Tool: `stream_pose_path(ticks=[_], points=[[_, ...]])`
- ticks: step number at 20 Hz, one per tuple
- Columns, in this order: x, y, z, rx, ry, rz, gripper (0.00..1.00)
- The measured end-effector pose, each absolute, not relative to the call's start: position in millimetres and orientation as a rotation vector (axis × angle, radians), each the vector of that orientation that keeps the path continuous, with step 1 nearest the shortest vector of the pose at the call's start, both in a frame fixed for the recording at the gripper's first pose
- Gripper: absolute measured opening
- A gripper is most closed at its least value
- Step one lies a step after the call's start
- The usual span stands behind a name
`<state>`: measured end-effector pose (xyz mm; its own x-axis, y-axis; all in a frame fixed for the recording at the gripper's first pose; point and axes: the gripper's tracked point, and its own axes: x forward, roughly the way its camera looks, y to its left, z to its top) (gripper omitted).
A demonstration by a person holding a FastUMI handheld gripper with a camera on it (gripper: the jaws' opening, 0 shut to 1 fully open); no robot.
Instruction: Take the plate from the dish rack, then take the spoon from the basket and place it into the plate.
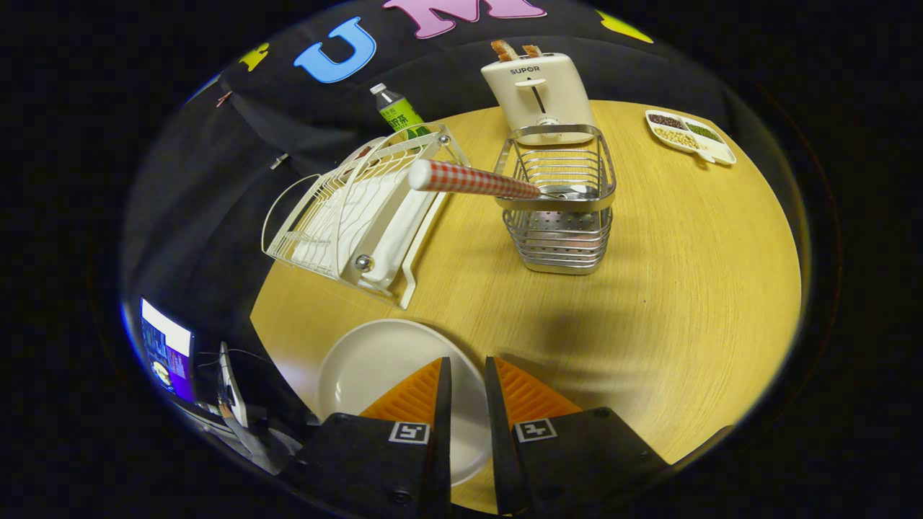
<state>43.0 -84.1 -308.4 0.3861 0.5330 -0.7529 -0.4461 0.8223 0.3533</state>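
Already lying flat on the round wooden table [685, 288], the white plate [375, 367] sits directly under the gripper [467, 371], whose two fingers are drawn close with only a narrow slot between them and nothing pinched in it; the plate's far rim curves just ahead of the fingertips. What matters now lies straight ahead and beyond: the spoon [472, 180], its red-and-white checked handle jutting out of the wire basket [559, 216], rests well apart from the fingers, across a stretch of bare tabletop. The handle's long axis runs nearly crosswise to the fingers, its free end angled out over the gap between basket and white dish rack [353, 216], while the bowl end is sunk inside the basket and only partly visible. The rack, which appears to hold no plate, stands beside the basket, on the side toward which the handle points, and a toaster [541, 94] with two slices standing up in it, a green-labelled bottle [396, 112] and a divided snack dish [691, 135] line the table's far edge. By the look of things, the plate step is finished and the spoon step not yet begun; the fingers would need to part, travel forward and close across that projecting handle rather than along it. The basket's rim, close under the handle, looks like the likeliest snag.
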Motion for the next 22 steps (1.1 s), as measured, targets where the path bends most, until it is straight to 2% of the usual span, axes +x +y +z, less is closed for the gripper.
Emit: stream_pose_path(ticks=[1, 4, 5, 6, 13, 22], points=[[43.0, -84.9, -306.3, 0.096, 0.981, 0.634, 0.28], [51.7, -91.8, -294.1, 0.030, 0.878, 0.650, 0.75], [53.6, -93.6, -284.6, 0.010, 0.836, 0.652, 0.83], [57.0, -91.2, -275.4, -0.004, 0.784, 0.659, 0.98], [92.0, -78.8, -193.7, -0.142, 0.410, 0.681, 0.99], [143.0, -55.7, -198.2, -0.183, 0.345, 0.657, 0.99]])
